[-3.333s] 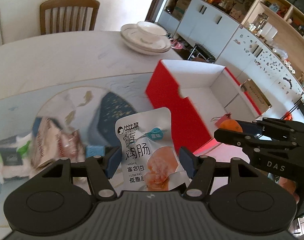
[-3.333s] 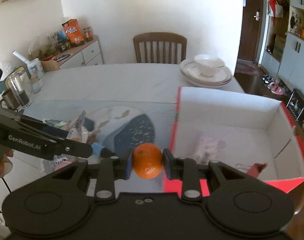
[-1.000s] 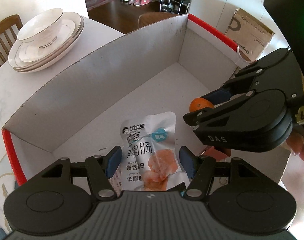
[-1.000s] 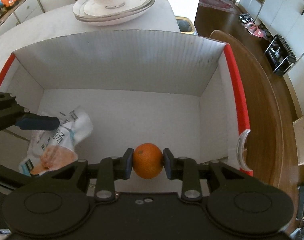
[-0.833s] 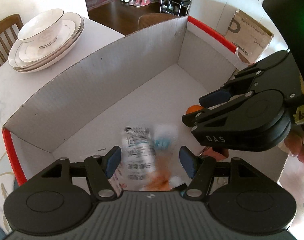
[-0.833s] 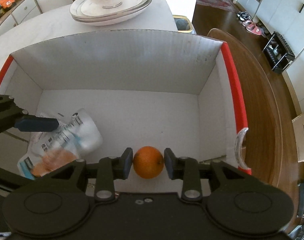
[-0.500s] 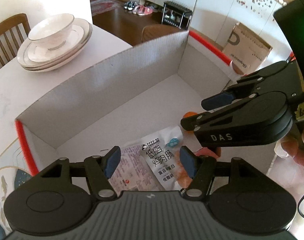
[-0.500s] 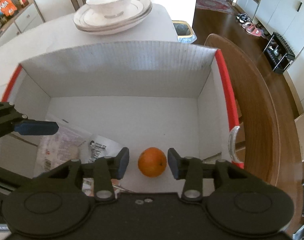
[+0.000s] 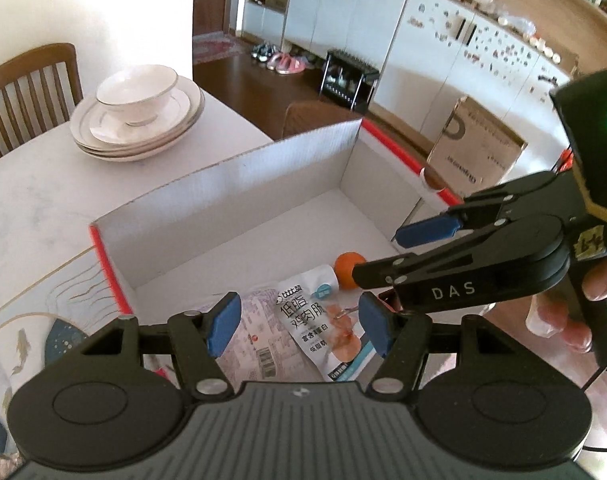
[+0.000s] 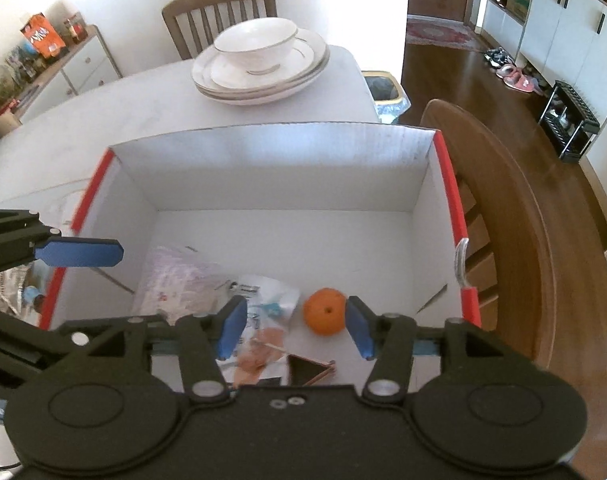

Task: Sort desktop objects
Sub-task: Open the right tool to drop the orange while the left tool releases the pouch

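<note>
A red-rimmed cardboard box stands on the table with white inner walls. On its floor lie an orange, a white snack pouch with Chinese print and a pale crinkled packet. My left gripper hangs open above the pouch, nothing between its blue pads. My right gripper is opening above the box; the orange rests on the floor below its jaws, free of the pads. The right gripper shows in the left wrist view, a hand behind it.
A bowl on stacked plates sits on the table behind the box. A wooden chair back curves along the box's right side. Another chair stands at the far table edge. A patterned mat lies left of the box.
The right gripper let go of the orange, which now lies on the box floor. The left gripper's pouch dropped into the box. Both grippers rose and drew back.
</note>
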Available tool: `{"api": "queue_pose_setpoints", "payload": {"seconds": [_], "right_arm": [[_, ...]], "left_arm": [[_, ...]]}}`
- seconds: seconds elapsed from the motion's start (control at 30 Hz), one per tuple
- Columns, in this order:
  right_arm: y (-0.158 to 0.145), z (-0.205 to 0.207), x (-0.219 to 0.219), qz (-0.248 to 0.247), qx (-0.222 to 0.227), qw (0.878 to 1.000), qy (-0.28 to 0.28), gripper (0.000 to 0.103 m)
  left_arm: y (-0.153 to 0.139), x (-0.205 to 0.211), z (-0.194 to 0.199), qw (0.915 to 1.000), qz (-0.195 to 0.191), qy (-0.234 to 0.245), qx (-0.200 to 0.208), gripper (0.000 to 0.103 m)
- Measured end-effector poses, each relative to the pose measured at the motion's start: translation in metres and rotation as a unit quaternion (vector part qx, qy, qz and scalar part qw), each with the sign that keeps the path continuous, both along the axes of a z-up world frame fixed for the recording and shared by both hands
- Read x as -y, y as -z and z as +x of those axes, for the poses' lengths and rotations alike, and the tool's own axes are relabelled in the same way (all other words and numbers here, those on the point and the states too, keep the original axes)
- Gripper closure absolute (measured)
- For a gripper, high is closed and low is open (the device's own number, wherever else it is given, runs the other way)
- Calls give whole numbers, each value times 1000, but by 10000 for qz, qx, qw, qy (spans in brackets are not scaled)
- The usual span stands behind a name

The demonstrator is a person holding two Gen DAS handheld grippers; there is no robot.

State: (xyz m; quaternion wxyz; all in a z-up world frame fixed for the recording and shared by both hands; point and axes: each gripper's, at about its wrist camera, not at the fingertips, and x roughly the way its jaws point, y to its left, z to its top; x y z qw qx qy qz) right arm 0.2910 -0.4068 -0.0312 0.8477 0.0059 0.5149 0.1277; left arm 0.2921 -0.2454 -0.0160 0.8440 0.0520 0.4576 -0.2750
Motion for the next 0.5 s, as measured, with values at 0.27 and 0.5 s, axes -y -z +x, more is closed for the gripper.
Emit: {"api": "queue_pose_setpoints", "payload": {"seconds": [0.27,0.5], "right_arm": [[-21,-25,-14,225,356,9991,-34,36],[-34,-47,-35,199,731,9971,-98,26]], "left_arm": [[-18,-35,-20,9993,-265,-195,186,39],[-30,-67,-38,9983,-380,-306,331,34]]}}
